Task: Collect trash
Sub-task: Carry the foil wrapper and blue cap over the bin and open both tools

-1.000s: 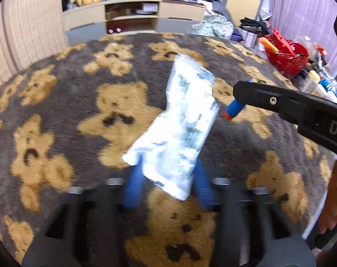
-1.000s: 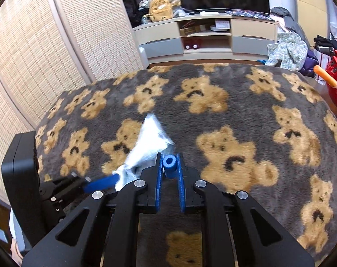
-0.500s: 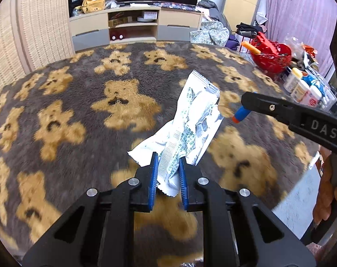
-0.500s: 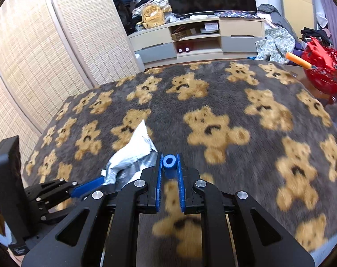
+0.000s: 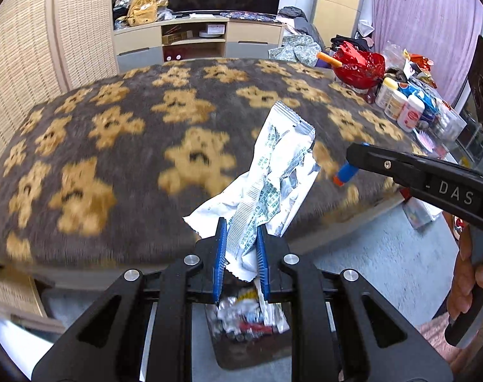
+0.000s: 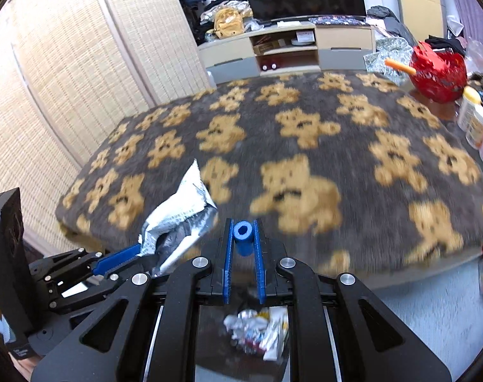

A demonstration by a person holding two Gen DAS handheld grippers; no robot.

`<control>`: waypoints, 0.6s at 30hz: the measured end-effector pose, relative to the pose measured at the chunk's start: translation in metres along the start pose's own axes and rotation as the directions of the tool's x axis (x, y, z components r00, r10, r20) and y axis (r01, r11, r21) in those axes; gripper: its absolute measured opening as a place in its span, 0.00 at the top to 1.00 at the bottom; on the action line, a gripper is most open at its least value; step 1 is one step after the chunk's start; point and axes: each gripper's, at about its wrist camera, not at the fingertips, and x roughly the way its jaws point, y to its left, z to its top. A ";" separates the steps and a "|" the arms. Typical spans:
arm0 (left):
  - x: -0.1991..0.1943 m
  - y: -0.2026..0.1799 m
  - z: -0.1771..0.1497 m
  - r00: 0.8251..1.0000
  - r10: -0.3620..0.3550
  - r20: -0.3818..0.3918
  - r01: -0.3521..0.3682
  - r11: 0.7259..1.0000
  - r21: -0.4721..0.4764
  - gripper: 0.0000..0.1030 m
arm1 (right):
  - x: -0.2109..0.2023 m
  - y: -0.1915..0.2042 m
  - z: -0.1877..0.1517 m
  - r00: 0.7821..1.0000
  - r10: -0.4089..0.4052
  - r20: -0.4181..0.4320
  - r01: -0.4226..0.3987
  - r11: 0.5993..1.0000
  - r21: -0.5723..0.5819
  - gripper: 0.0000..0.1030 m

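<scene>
A crumpled white wrapper with green print stands up from my left gripper, which is shut on its lower end. In the right wrist view the same wrapper hangs from the left gripper at the lower left. My right gripper is shut on a small blue foam tube, whose orange tip shows in the left wrist view as the foam tube at the end of the right gripper. Under both grippers sits a dark bin holding several crushed wrappers; the bin shows between the right fingers' arms.
A grey blanket with tan bears covers the bed ahead, its near edge just past the fingertips. A red basket and several bottles crowd the right side. Woven screens stand left. A hand grips the right tool.
Both grippers have drawn back off the blanket past its near edge, and the bin has come into view beneath them. The left jaws have closed on the wrapper and lifted it.
</scene>
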 end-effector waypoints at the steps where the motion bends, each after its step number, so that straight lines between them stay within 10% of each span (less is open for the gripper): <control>1: -0.002 -0.001 -0.010 1.000 0.007 -0.004 -0.007 1.000 -0.002 0.84 | -0.001 0.001 -0.007 1.000 -0.001 -0.009 0.001 1.000 -0.001 0.87; 18: 0.056 0.002 -0.133 0.984 0.001 -0.177 -0.011 0.998 -0.056 0.83 | 0.056 -0.015 -0.131 0.977 0.013 -0.213 -0.004 0.999 0.044 0.87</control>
